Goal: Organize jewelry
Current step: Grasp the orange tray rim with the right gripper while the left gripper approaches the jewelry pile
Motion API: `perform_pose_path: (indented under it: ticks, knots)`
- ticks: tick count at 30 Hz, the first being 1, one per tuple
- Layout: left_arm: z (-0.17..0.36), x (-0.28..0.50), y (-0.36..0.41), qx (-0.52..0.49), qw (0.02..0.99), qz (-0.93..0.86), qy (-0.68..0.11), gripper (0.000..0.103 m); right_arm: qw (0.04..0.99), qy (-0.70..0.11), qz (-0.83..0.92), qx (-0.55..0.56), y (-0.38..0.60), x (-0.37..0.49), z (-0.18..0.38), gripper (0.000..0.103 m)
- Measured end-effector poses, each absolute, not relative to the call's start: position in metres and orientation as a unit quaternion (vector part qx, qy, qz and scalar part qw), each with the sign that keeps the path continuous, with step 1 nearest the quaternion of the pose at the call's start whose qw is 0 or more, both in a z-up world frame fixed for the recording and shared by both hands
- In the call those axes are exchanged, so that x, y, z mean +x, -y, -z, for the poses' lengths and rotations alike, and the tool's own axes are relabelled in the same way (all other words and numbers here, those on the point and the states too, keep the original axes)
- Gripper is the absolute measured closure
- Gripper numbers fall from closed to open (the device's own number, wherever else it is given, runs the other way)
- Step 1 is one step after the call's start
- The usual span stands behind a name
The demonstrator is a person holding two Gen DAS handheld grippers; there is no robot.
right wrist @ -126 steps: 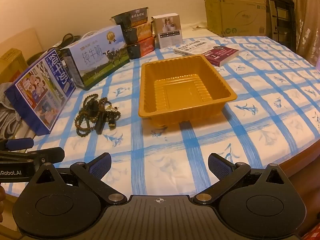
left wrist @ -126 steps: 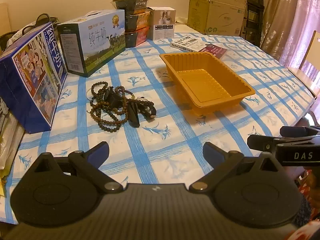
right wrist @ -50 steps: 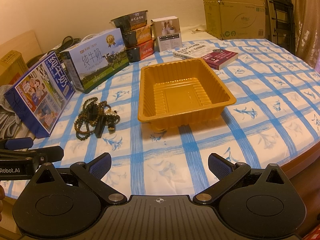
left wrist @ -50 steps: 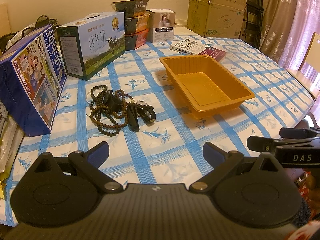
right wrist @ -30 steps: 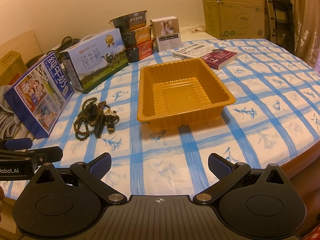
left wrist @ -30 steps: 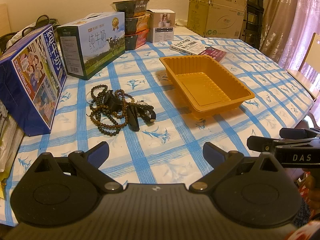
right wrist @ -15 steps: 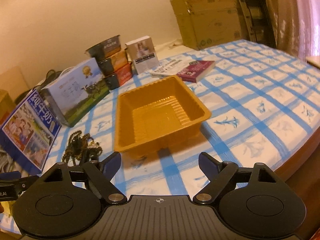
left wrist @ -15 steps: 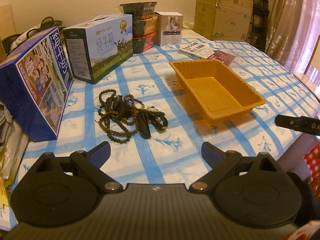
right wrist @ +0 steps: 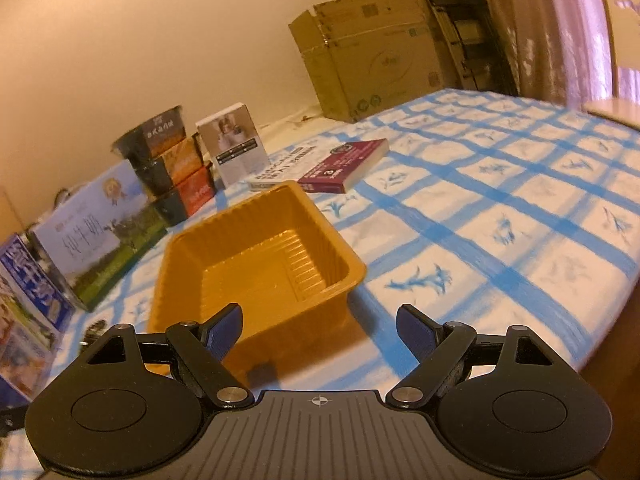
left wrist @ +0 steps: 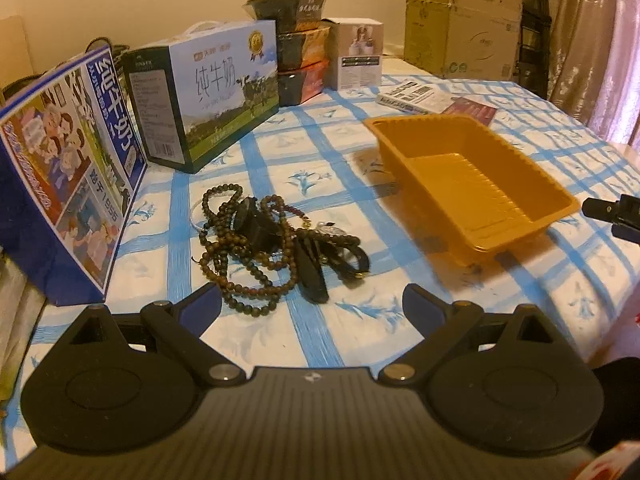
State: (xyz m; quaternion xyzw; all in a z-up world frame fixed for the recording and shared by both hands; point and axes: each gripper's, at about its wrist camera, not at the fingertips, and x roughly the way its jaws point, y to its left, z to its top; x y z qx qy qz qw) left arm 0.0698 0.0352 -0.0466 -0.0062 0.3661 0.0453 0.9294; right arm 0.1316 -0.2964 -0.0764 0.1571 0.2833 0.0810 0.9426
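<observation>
A tangle of dark brown bead strings and black straps, the jewelry pile [left wrist: 272, 240], lies on the blue-checked tablecloth [left wrist: 312, 332]. My left gripper [left wrist: 310, 308] hovers just short of it, open, with nothing between its fingers. To the right of the pile stands an empty orange plastic tray [left wrist: 400, 148]. In the right wrist view the tray [right wrist: 264, 200] is close ahead. My right gripper [right wrist: 320, 324] is open and tilted, and its left finger [right wrist: 224, 328] stands in front of the tray's near wall. A bit of the jewelry pile [right wrist: 94, 326] shows at the left.
Two milk cartons [left wrist: 68, 184] [left wrist: 216, 92] stand left of the pile. Stacked food tubs [left wrist: 300, 52] and a white box [left wrist: 360, 56] are behind it. Books [right wrist: 344, 166] lie past the tray and cardboard boxes [right wrist: 368, 64] stand at the back. The table edge [right wrist: 600, 320] is at the right.
The left gripper has come forward and down toward the bead pile. The right gripper has moved in close to the tray, rolled to a tilt, and its jaws have narrowed a little.
</observation>
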Motion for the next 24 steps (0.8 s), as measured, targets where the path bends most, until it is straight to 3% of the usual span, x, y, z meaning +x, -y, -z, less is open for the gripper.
perform_pose_path:
  ticks: [13,20,24]
  knots:
    - [0.077,0.115,-0.052,0.000,0.928,-0.060,-0.368,0.009,0.950,-0.257,-0.053,0.171,0.307,0.202,0.122,0.059]
    - [0.087,0.125,-0.052,0.001,0.925,-0.052,-0.375,0.009,0.951,-0.249,-0.068,0.169,0.300,0.217,0.133,0.073]
    - [0.089,0.128,-0.053,0.001,0.926,-0.049,-0.374,0.011,0.954,-0.245,-0.080,0.156,0.293,0.221,0.136,0.088]
